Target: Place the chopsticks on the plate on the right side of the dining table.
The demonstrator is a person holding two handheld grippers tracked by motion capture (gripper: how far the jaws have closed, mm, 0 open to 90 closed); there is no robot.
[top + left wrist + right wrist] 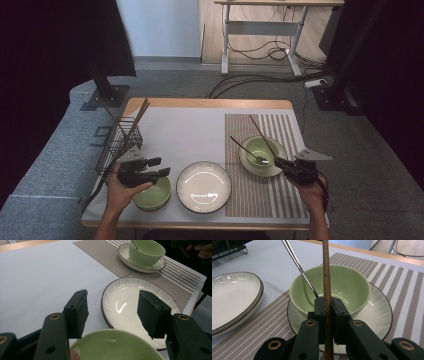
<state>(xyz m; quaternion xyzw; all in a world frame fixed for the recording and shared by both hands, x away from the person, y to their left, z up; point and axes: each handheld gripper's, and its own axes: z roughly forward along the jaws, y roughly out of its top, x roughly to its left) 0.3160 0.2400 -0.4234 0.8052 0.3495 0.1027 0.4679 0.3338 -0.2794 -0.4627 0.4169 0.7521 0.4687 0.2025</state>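
Right hand-held gripper clamps a wooden chopstick over the green bowl; left hand-held gripper hovers open above another green bowl.

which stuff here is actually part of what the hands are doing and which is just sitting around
In use:
- wooden chopsticks, clamped in the right claw
- green bowl on its saucer, with a metal spoon in it
- near green bowl, under the open left claw

Lying about:
- white plate
- wire rack
- striped placemat

no readable text, labels or signs anywhere
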